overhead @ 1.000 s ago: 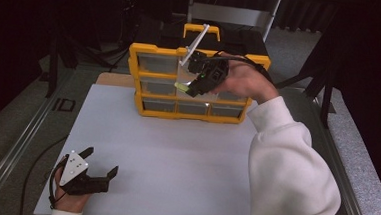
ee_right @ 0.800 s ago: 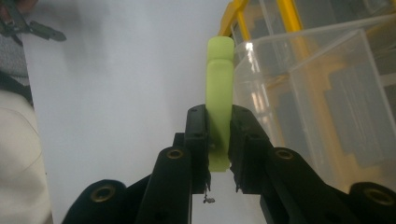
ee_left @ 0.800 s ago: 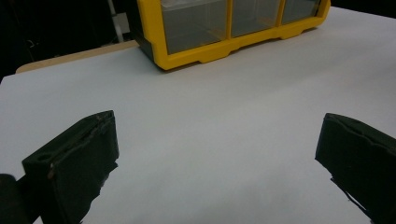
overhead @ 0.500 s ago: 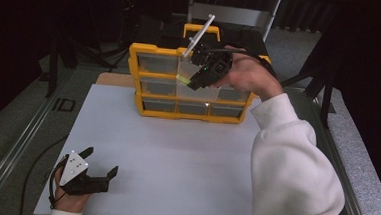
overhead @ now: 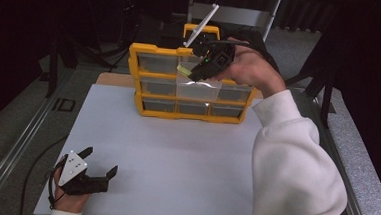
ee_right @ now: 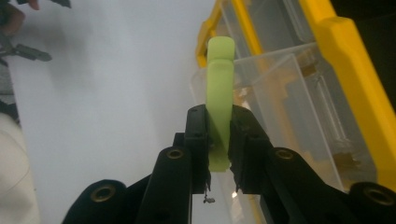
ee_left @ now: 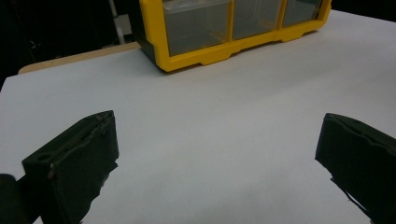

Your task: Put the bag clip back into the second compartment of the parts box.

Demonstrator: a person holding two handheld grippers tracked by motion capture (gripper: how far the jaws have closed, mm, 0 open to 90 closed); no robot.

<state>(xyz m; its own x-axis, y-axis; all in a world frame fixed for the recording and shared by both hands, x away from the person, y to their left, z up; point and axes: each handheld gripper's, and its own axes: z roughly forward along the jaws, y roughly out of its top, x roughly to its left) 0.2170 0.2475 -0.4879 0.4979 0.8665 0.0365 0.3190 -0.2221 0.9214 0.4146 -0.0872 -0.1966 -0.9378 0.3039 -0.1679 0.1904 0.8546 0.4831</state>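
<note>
We keep the right gripper (ee_right: pixel 218 140) clamped on the pale green piece (ee_right: pixel 219 98), held above the pulled-out clear drawer (ee_right: pixel 280 116) of the yellow organiser (overhead: pixel 192 82) for dropping in; our left gripper (ee_left: pixel 217 154) rests wide open on the white table (overhead: pixel 175 156), clear of the work

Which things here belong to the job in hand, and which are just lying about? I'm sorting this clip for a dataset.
In the job:
- right gripper, shut on the green piece
- pulled-out clear drawer
- yellow drawer cabinet

Lying about:
- left gripper, open, resting on the white table
- grey floor
</note>
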